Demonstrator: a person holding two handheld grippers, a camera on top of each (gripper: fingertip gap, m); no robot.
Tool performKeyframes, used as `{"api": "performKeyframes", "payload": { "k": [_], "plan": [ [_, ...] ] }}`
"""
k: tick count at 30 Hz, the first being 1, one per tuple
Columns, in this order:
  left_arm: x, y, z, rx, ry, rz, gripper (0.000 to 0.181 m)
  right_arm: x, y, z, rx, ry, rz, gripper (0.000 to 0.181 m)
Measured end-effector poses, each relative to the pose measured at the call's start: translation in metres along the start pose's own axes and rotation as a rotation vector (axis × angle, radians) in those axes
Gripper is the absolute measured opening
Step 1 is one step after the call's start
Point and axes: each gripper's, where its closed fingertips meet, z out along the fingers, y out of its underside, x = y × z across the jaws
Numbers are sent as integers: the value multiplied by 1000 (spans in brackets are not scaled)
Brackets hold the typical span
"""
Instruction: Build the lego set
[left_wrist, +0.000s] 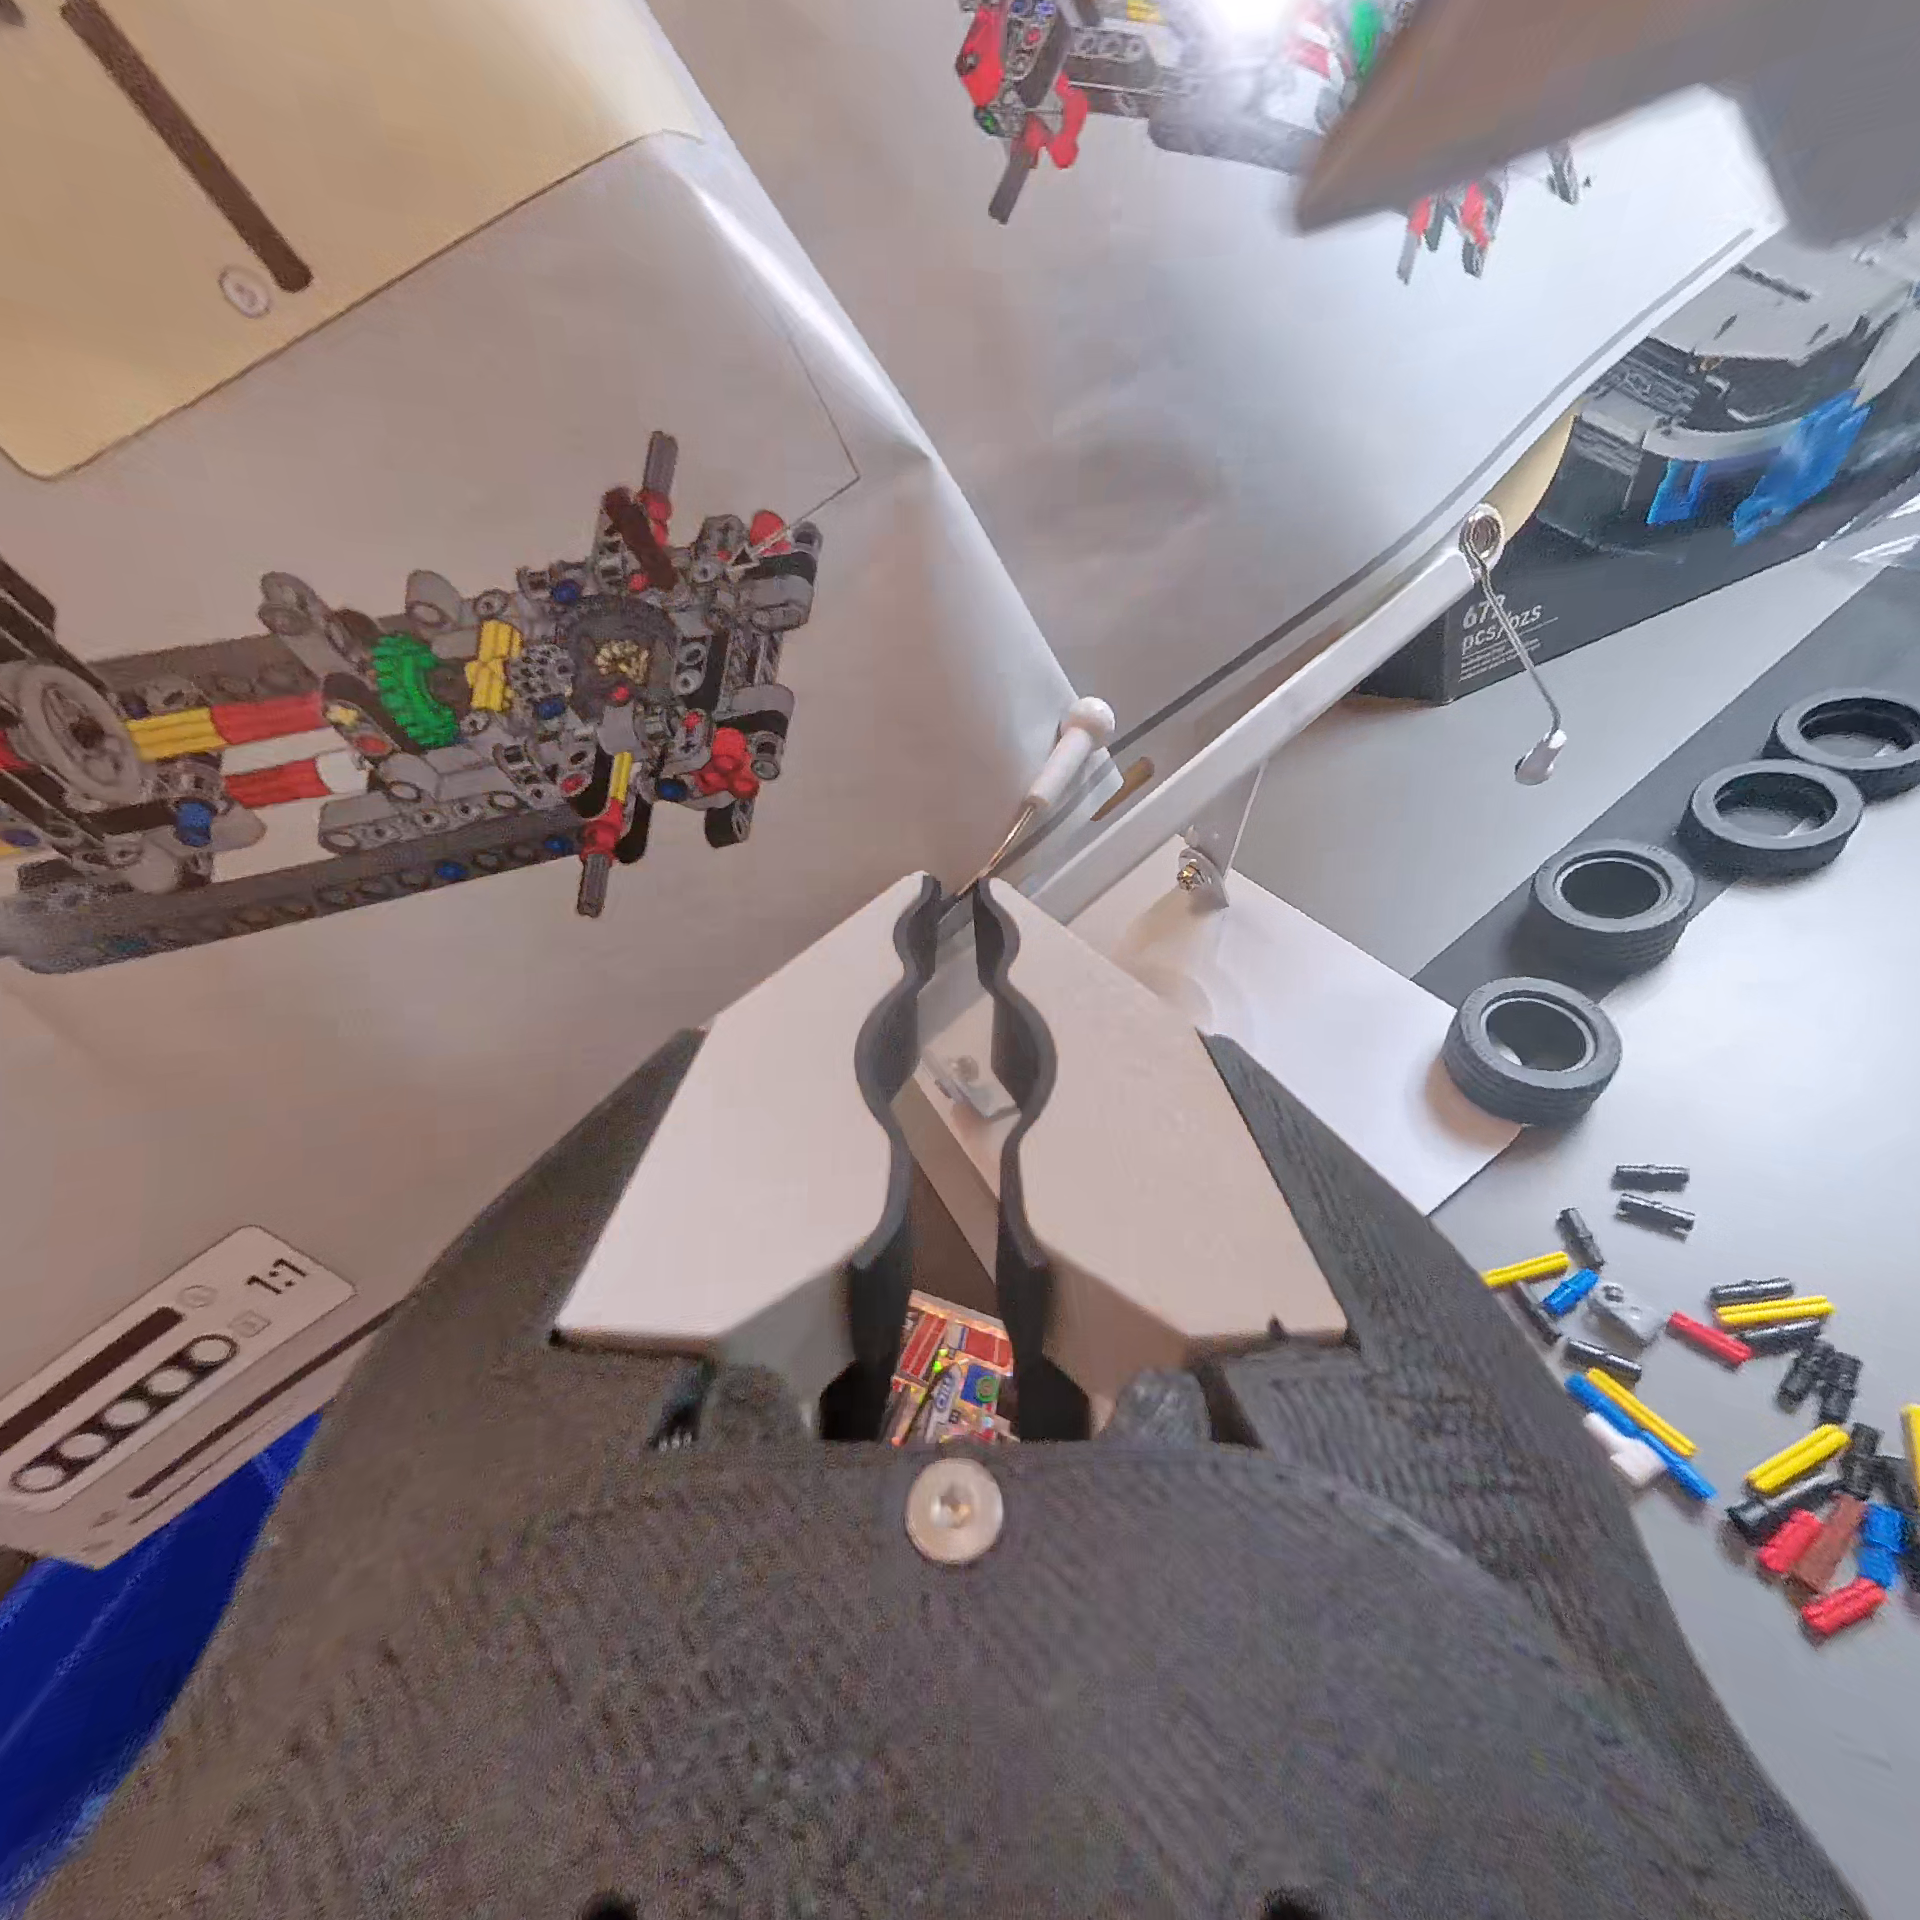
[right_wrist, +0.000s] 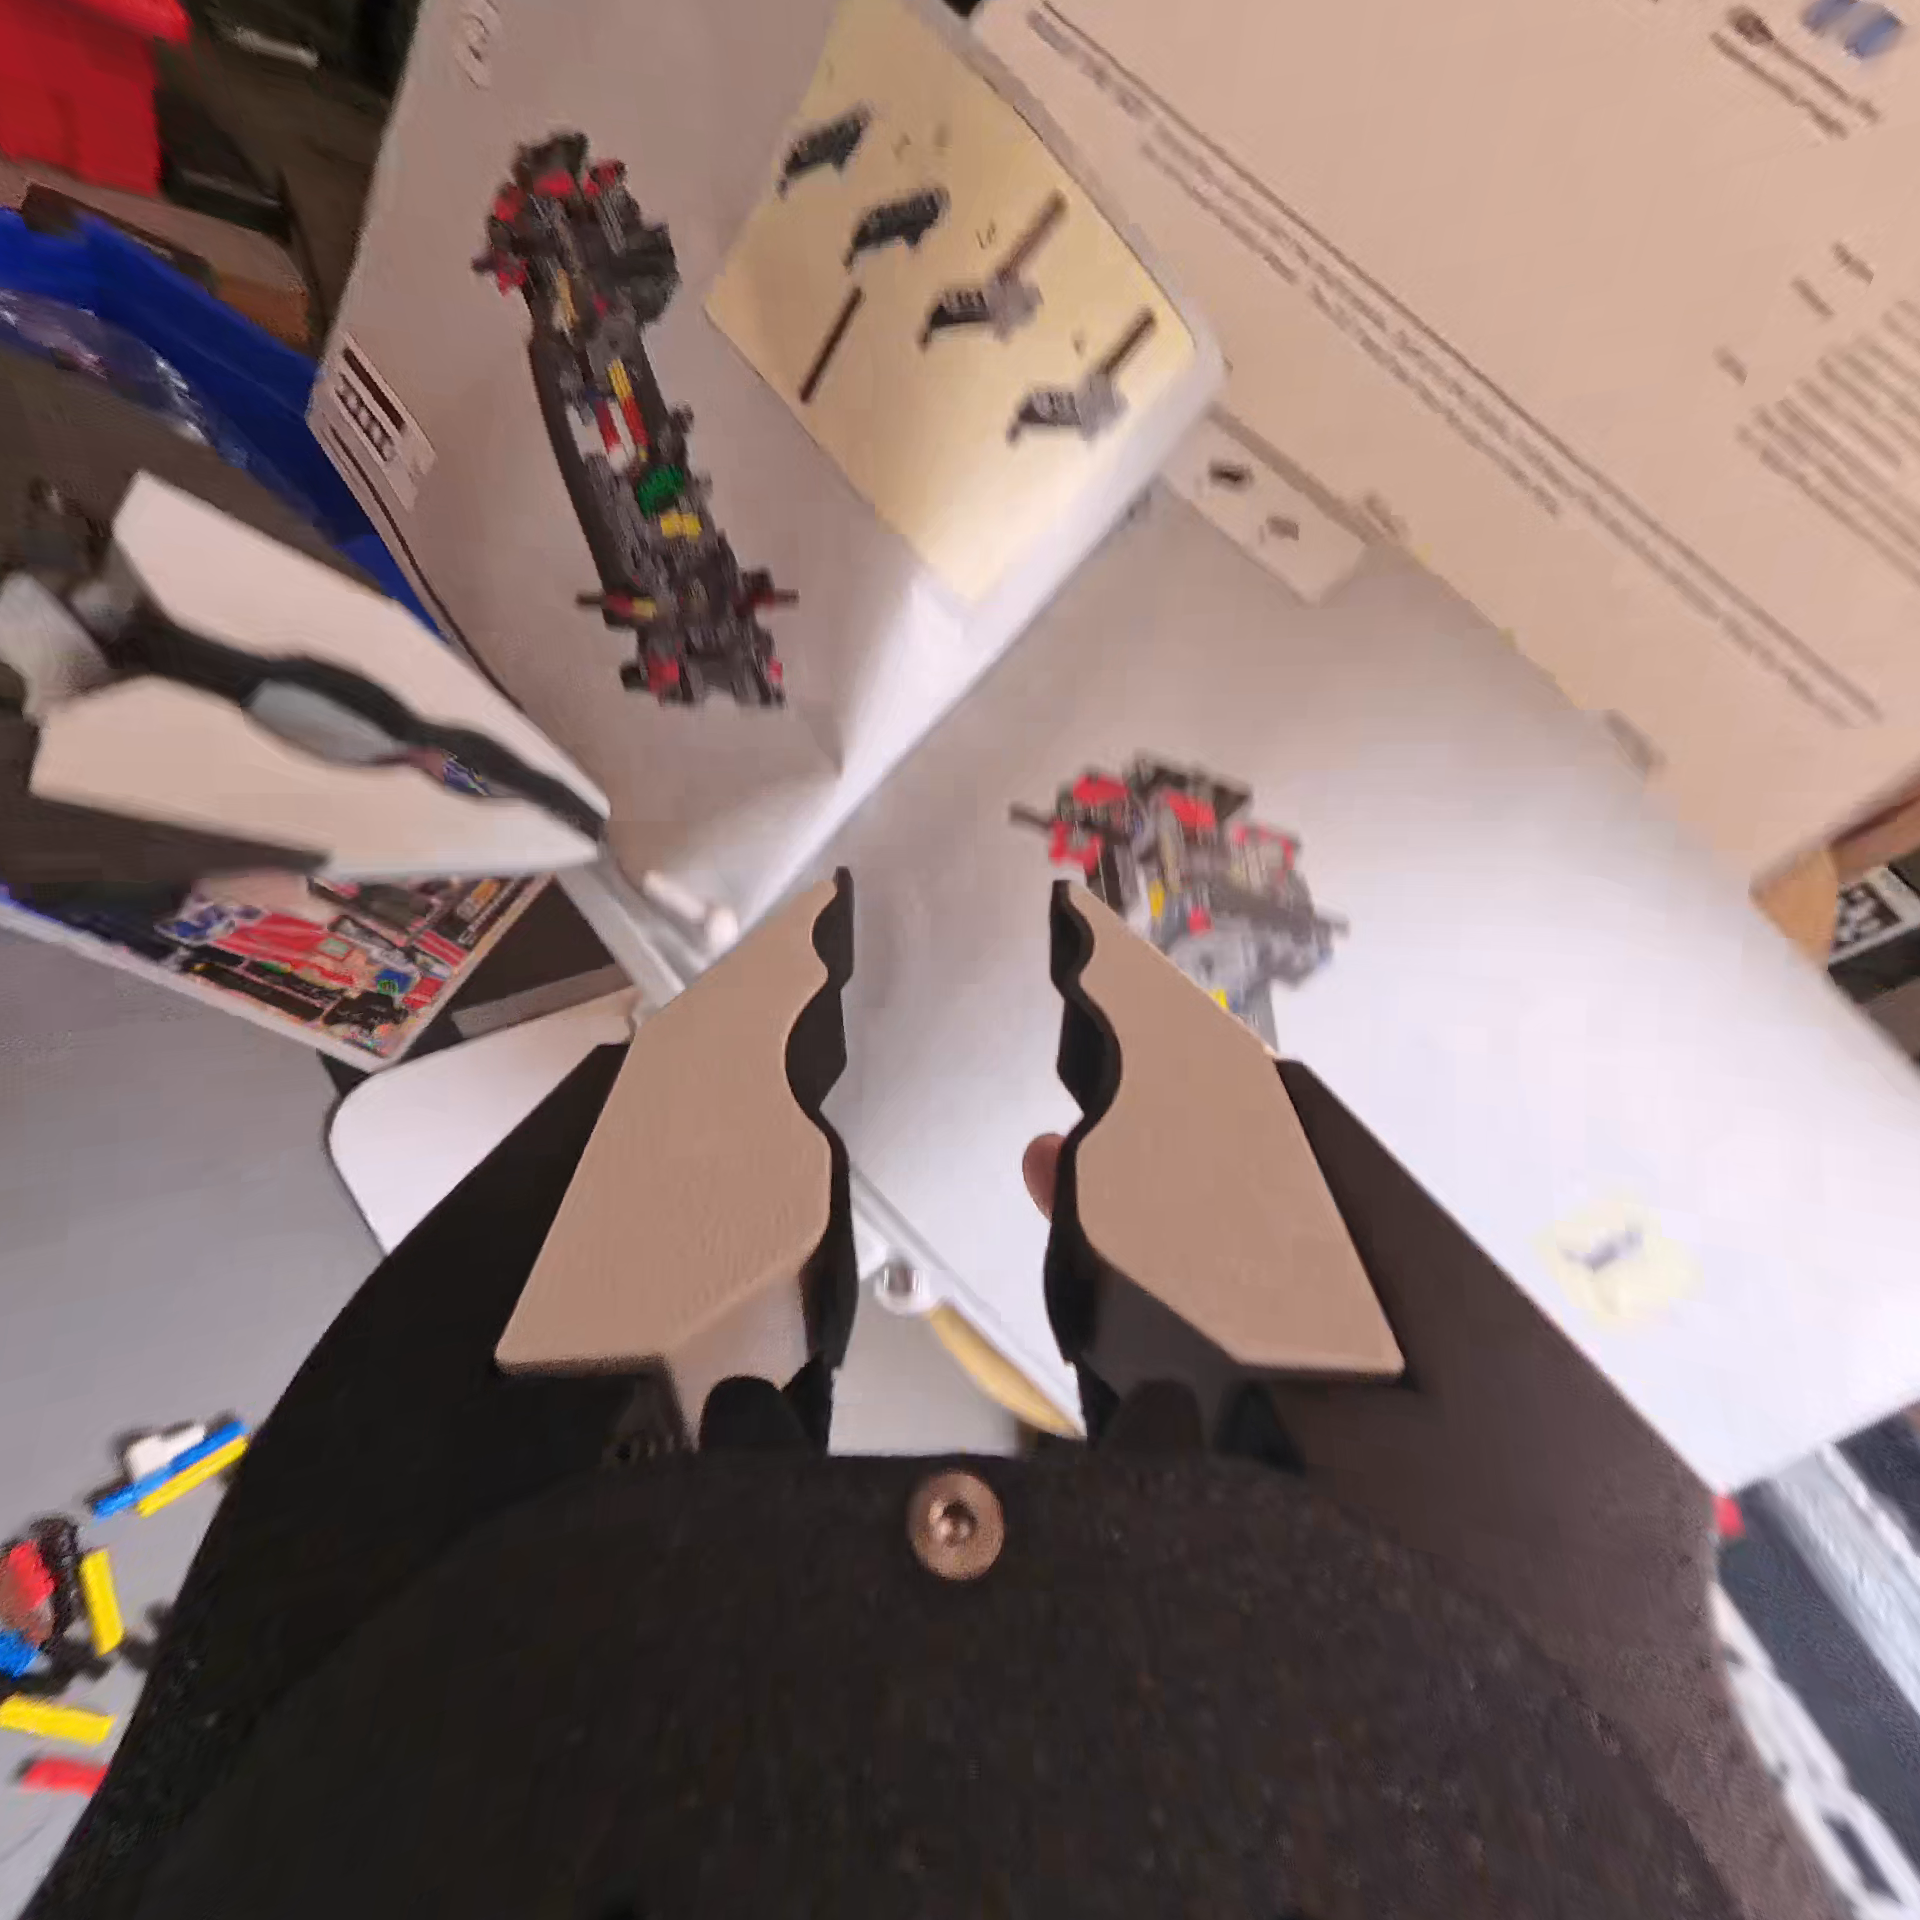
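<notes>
Left tool (left_wrist: 958, 896) clenched on page holder's wire (left_wrist: 1006, 844), right tool (right_wrist: 951, 902) released above instruction booklet (right_wrist: 1455, 831).

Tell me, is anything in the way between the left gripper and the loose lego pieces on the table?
Nothing visible blocks it. The left gripper points at the instruction booklet on its stand, and the loose lego pieces lie off to its right on the grey table. The tyres sit farther back.

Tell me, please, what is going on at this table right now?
A person holding two grippers is handling the instruction booklet on its stand, not the parts. The left gripper is nearly shut at the stand's page clip; the right gripper hangs open over the page. Four tyres and loose pins lie untouched.
</notes>
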Motion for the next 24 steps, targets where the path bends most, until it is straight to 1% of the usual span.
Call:
{"api": "performKeyframes", "payload": {
  "k": [2,5,6,7,8,10,11,12,13,14,15,17,18,19,22,24],
  "plan": [
    [-1,0,1,-19,5,-46,6,-1,39,-19,-40,26,16,32],
    [-1,0,2,-36,4,-144,7,-11,105,-32,-150,39,-10,31],
    [-1,0,1,-37,-3,-183,8,-17,122,-33,-174,30,-5,31],
    [-1,-2,0,-28,-16,-212,14,-22,133,-33,-189,25,-7,32],
    [0,-11,-4,18,-23,-222,21,-25,141,-32,-195,28,-20,32],
    [10,-44,-14,151,-23,-156,23,-32,149,-24,-196,31,-44,34],
    [18,-58,-16,178,-19,-98,20,-34,152,-18,-204,35,-45,36],
    [27,-68,-12,166,-9,-47,19,-35,154,-12,-212,44,-41,36],
    [33,-72,-4,125,-2,-11,16,-35,156,-8,-219,54,-41,33],
    [32,-73,5,75,-19,15,10,-32,157,-6,-229,75,-53,19],
    [27,-72,14,32,-50,39,4,-27,158,-6,-243,113,-83,0],
    [11,-58,30,-80,-102,69,1,-9,158,-17,-286,208,-177,0],
    [9,-51,36,-113,-85,60,0,-3,154,-24,-298,228,-239,0],
    [10,-50,39,-109,-61,43,0,3,148,-30,-321,254,-323,0],
    [10,-50,42,-81,-59,9,0,16,129,-37,-446,315,-716,0],
    [10,-49,41,-53,-51,-21,0,21,115,-33,-466,314,-873,2]
  ]
}}
